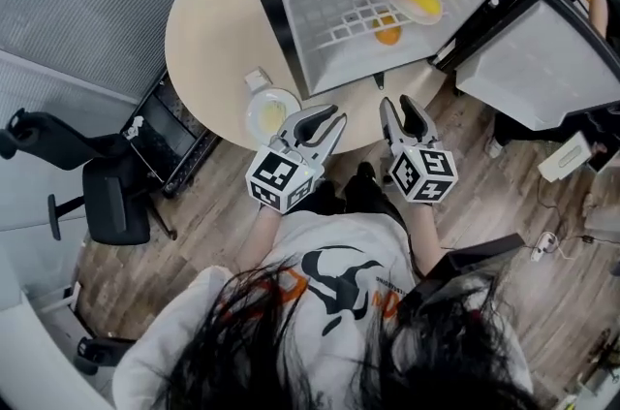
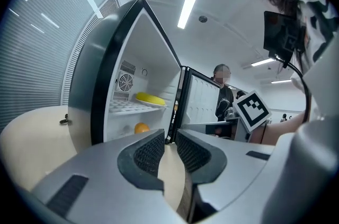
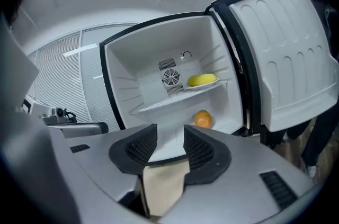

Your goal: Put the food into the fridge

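Food already in the fridge (image 1: 302,40) numbered two pieces: one yellow item (image 3: 202,80) on the single wire shelf and one orange (image 3: 203,119) on the fridge floor beneath that shelf. One fridge stood on one round beige table (image 1: 208,20), its one door (image 3: 286,59) swung wide to the right of the opening. Outside the fridge, just off its front left corner, sat one white plate (image 1: 271,114) with something pale on it that I could not identify, and one small white container (image 1: 257,80) lay between that plate and the fridge. Two grippers hovered side by side before the fridge opening, both pointing into it. On the left gripper (image 1: 335,115) the jaws stood only a narrow slit apart, with nothing between the pads. On the right gripper (image 1: 395,101) the jaws were roughly half spread, and they too gripped nothing. One person (image 2: 222,96) stood beyond the fridge door in the left gripper view.
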Demonstrator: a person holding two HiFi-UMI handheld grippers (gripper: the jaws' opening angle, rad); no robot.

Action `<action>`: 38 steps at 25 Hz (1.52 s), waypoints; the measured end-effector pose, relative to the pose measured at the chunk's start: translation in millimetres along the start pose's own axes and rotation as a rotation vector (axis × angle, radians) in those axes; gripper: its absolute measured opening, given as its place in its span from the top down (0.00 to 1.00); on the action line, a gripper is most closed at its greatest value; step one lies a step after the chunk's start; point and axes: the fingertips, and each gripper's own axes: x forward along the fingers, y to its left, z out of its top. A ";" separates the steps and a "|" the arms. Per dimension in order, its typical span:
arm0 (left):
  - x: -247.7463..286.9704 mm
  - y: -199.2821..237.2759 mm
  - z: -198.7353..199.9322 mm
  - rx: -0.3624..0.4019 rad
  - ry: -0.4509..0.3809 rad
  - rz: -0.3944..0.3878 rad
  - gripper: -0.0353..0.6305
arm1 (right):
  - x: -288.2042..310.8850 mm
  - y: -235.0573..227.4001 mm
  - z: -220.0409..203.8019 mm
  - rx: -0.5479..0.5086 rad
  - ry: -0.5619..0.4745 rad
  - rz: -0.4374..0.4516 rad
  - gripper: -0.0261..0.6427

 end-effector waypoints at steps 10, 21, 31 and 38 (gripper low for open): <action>-21.2 -26.0 -18.8 -0.037 0.011 -0.067 0.85 | -45.7 16.7 -34.3 0.009 0.037 -0.060 0.81; -35.9 -66.5 0.3 -0.023 -0.065 0.016 0.85 | -101.0 19.1 -30.1 -0.004 0.024 0.023 0.85; -59.8 -160.5 -19.1 -0.030 -0.068 0.106 0.85 | -196.5 5.6 -47.6 -0.026 0.053 0.108 0.86; -86.2 -221.0 -41.9 -0.015 -0.046 0.147 0.85 | -249.1 7.5 -72.8 -0.032 0.064 0.162 0.87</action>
